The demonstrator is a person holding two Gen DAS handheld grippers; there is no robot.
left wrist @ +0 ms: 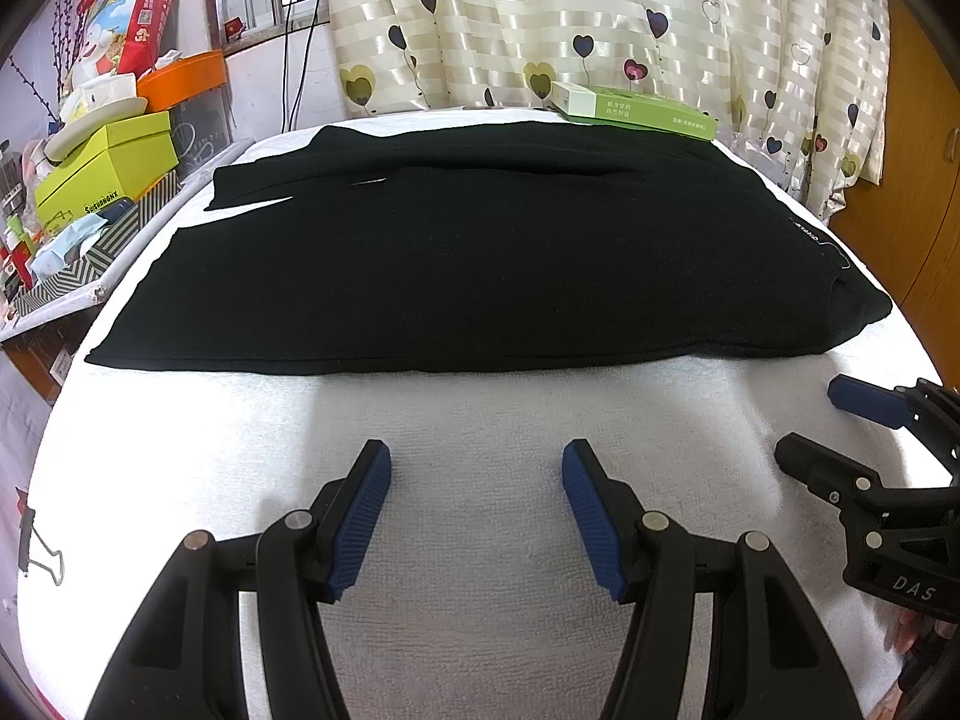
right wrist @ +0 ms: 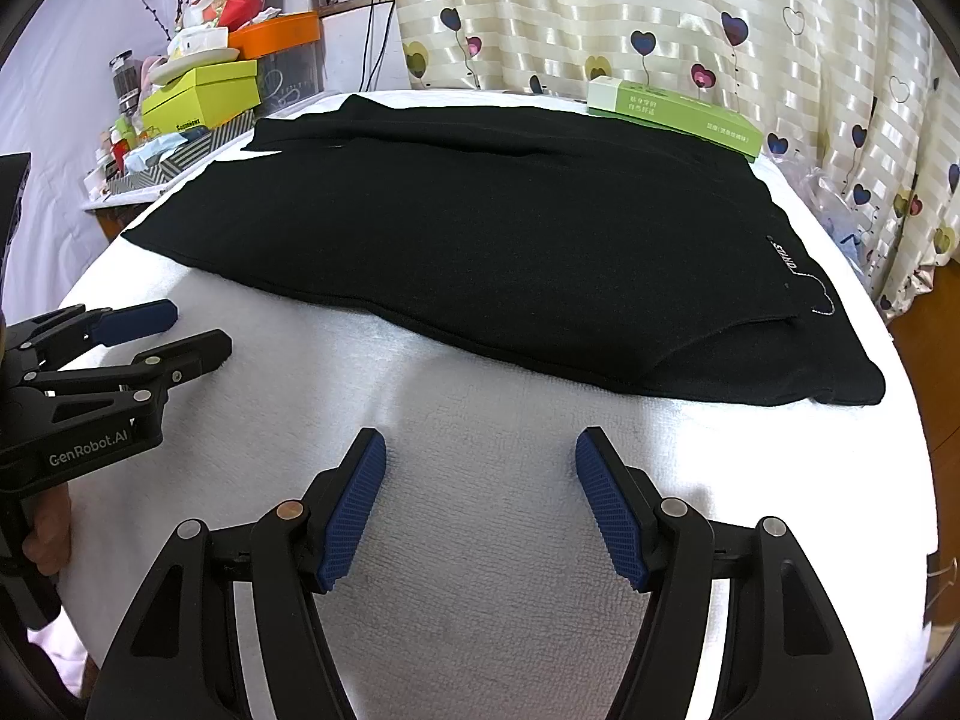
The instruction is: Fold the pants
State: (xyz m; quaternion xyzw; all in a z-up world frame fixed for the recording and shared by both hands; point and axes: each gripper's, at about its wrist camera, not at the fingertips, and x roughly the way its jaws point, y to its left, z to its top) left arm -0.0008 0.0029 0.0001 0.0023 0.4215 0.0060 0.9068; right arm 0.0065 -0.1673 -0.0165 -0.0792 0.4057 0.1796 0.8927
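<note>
Left wrist view: black pants (left wrist: 480,252) lie flat across the white towel-covered table (left wrist: 480,420), a green box (left wrist: 636,111) behind them. The left gripper (left wrist: 477,480) hovers with fingers wide apart, empty.

Right wrist view: the right gripper (right wrist: 480,468) is likewise spread, empty, near the pants' (right wrist: 510,252) edge; cluttered boxes (right wrist: 198,96) sit left, contents unclear.
</note>
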